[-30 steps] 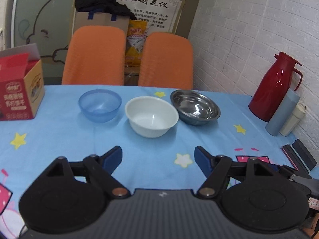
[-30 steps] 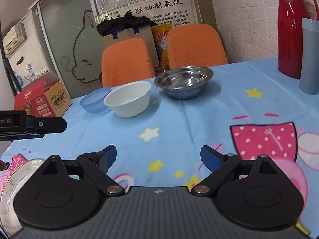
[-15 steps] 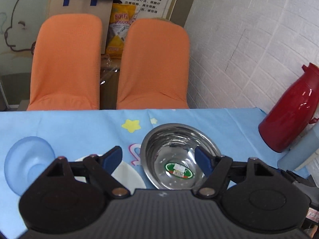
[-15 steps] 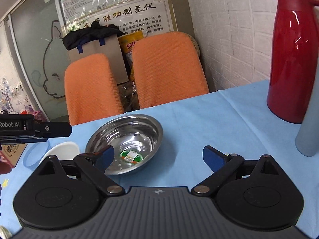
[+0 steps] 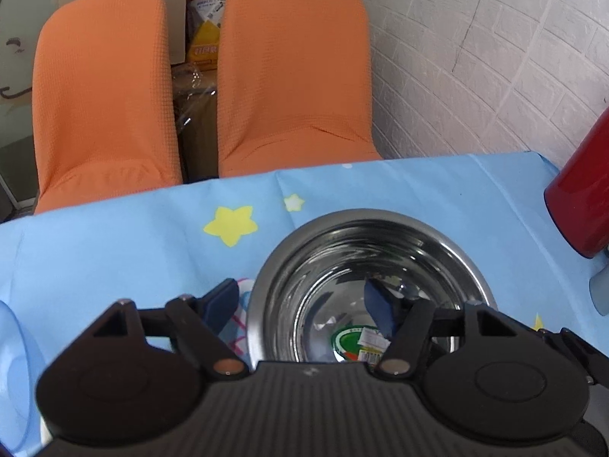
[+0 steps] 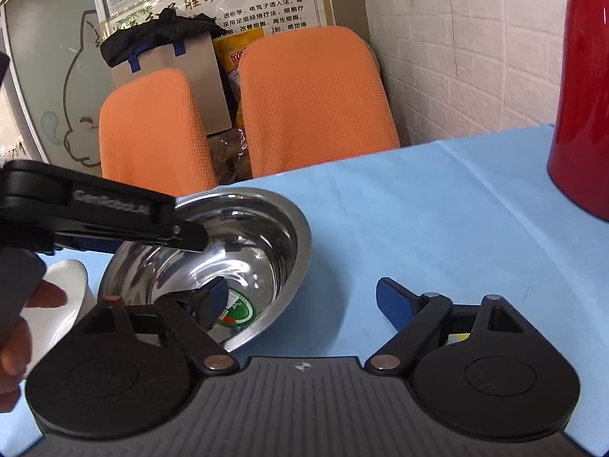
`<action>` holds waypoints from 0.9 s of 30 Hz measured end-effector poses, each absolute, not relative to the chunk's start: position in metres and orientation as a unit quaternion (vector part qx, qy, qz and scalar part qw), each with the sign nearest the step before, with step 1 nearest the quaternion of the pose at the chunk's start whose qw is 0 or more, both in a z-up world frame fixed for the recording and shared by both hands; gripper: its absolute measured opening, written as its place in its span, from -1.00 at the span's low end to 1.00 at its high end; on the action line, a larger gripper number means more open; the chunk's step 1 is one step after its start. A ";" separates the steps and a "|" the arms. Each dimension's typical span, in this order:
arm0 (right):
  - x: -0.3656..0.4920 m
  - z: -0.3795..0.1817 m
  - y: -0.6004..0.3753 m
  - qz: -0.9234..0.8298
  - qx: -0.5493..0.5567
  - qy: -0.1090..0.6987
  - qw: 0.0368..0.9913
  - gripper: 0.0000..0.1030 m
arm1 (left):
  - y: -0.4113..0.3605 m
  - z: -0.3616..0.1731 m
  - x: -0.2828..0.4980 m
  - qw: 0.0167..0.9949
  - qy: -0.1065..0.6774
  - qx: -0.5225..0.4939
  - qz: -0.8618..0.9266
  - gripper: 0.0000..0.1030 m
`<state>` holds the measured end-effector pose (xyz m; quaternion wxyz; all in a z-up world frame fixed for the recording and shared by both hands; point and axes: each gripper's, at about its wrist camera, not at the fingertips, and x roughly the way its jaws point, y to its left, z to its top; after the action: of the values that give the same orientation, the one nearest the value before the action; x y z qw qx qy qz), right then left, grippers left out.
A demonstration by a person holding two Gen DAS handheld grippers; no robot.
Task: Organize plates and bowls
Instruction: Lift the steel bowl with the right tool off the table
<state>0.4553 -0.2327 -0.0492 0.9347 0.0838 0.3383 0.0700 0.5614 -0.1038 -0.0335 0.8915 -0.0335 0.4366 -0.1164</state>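
A steel bowl [image 5: 342, 251] with a green sticker in its bottom sits on the blue star tablecloth [image 5: 114, 243]. My left gripper [image 5: 302, 306] is open and straddles the bowl's left rim, right finger inside, left finger outside. My right gripper [image 6: 304, 301] is open and straddles the bowl's [image 6: 266, 236] right rim, left finger inside, right finger outside over the cloth. A white bowl [image 6: 64, 297] stands left of the steel one. A blue translucent bowl [image 5: 15, 365] shows at the left edge.
A red thermos [image 6: 582, 95] stands at the right, by the white brick wall. Two orange chairs [image 5: 293, 76] stand behind the table's far edge. The person's hand [image 6: 15, 327] and the left gripper's body [image 6: 95, 213] show in the right wrist view.
Both grippers have moved forward and down from above the table. Each now has one finger inside the steel bowl. Both have stayed open.
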 end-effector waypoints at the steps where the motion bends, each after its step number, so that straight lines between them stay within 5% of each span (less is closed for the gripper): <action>1: 0.454 -0.049 -0.232 0.068 0.078 0.332 0.937 1.00 | -0.107 -0.036 0.560 0.891 0.437 -0.027 -0.121 0.13; 7: 0.451 -0.049 -0.220 0.090 0.052 0.329 0.938 0.42 | -0.126 -0.038 0.551 0.895 0.427 0.018 -0.128 -0.27; 27: 0.360 0.010 -0.208 0.142 0.036 0.293 0.945 0.47 | -0.085 0.033 0.411 0.917 0.379 -0.002 -0.121 -0.27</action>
<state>0.3604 -0.2084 0.0097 0.9447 0.0360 0.2931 0.1424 0.4113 -0.0851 0.0330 0.9175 -0.0016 0.3788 -0.1213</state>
